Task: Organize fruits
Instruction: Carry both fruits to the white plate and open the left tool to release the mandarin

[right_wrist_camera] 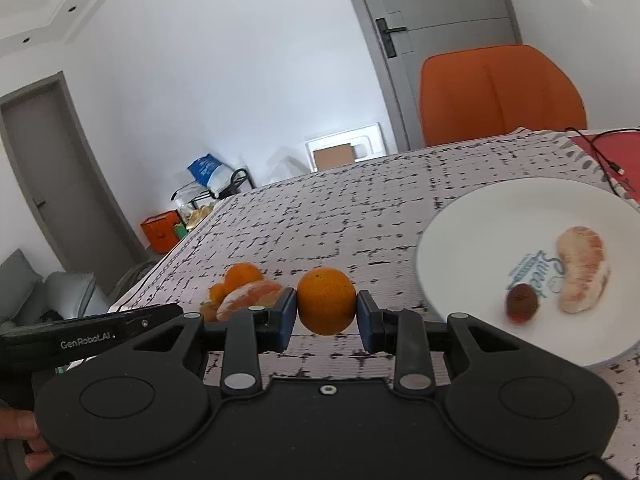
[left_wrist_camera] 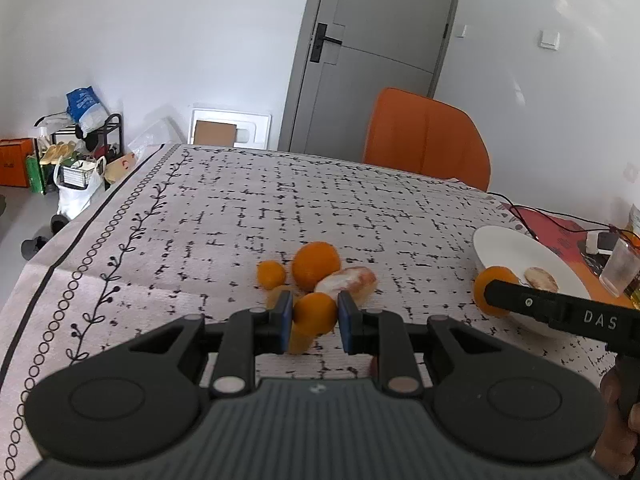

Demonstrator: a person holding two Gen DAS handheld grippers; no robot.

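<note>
A small orange (left_wrist_camera: 315, 313) is clamped between the blue pads of the left claw (left_wrist_camera: 314, 320), lifted above the tabletop (left_wrist_camera: 240, 216); just beyond that claw a larger orange (left_wrist_camera: 316, 266), a tiny one (left_wrist_camera: 271, 274) and a peeled segment (left_wrist_camera: 347, 282) are clustered; another orange (right_wrist_camera: 326, 301) is gripped by the right claw (right_wrist_camera: 327, 316), with the white plate (right_wrist_camera: 500, 220) to its right, on which a peeled segment (right_wrist_camera: 584, 276) and a dark fruit (right_wrist_camera: 522, 303) are seen.

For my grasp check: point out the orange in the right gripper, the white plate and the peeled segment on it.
orange (right_wrist_camera: 326, 301), right wrist view, front peel.
white plate (right_wrist_camera: 480, 220), right wrist view, bare inside.
peeled segment (right_wrist_camera: 582, 270), right wrist view, middle.
</note>
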